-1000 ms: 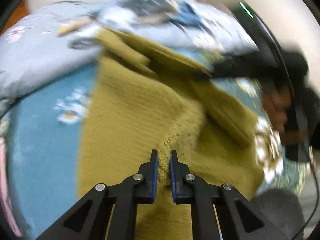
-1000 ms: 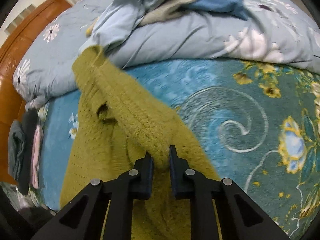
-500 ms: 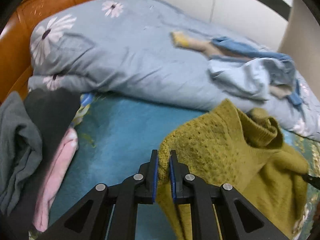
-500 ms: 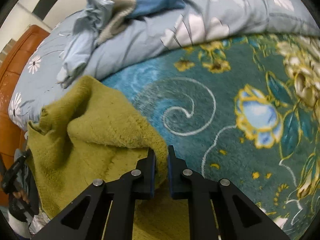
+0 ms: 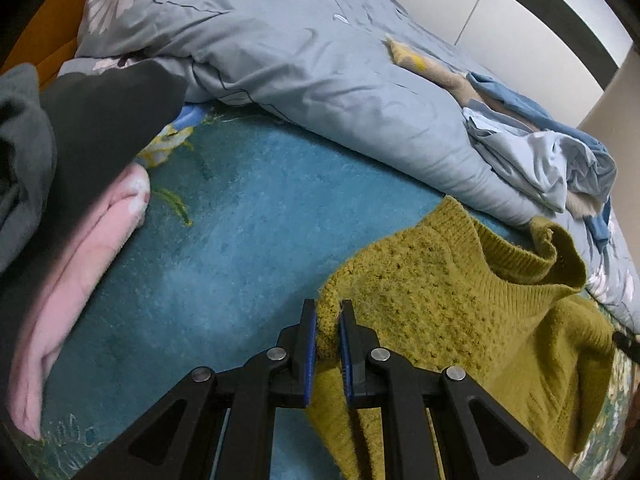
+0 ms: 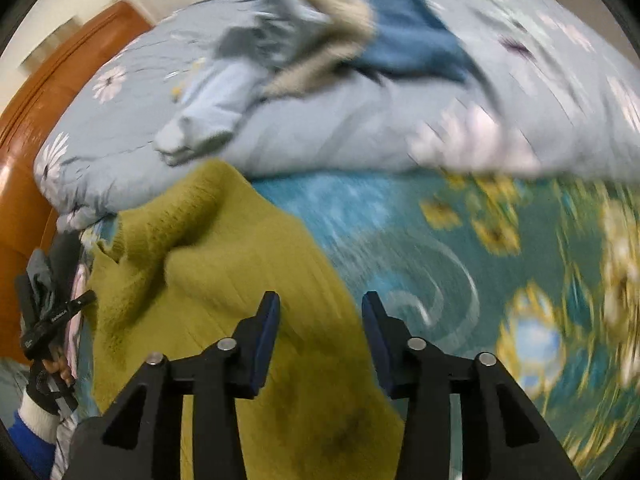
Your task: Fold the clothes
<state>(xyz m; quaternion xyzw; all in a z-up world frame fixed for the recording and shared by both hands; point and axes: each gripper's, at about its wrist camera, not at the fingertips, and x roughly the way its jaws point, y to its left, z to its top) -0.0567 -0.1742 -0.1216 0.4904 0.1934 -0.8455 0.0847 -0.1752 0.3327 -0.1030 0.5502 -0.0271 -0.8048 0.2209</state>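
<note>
Looking through the left wrist view first: left tool clenched on a corner edge of the mustard sweater, knit bunched between the blue pads. Lies on the teal bed cover, toward the right part of the bed, ribbed collar standing up loose near the rumpled grey-blue duvet. Looks thick, soft and floppy, likely moderate in weight for a garment; bound to sag and stretch wherever unsupported, never slippery, nothing fragile. Best taken at a hem corner, shoulder seam or ribbed edge, where the knit is doubled and will not pull out of shape. Stack of folded clothes, grey over pink, along the left edge of the bed; broad bare stretch of teal cover between that stack and the sweater, good room for laying a fold down. Heap of unfolded blue garments up on the duvet at the far right.

Turning to the right wrist view, blurred with motion: right tool opening, pads apart and pressing on nothing, mustard sweater spread just below and between the jaws, released rather than held. Sweater's right edge runs diagonally beside open floral cover, wide free room on that side. Duvet close behind the far edge of the sweater, little slack there. Gloved hand with the other tool at the lower left, next to the stack.
</note>
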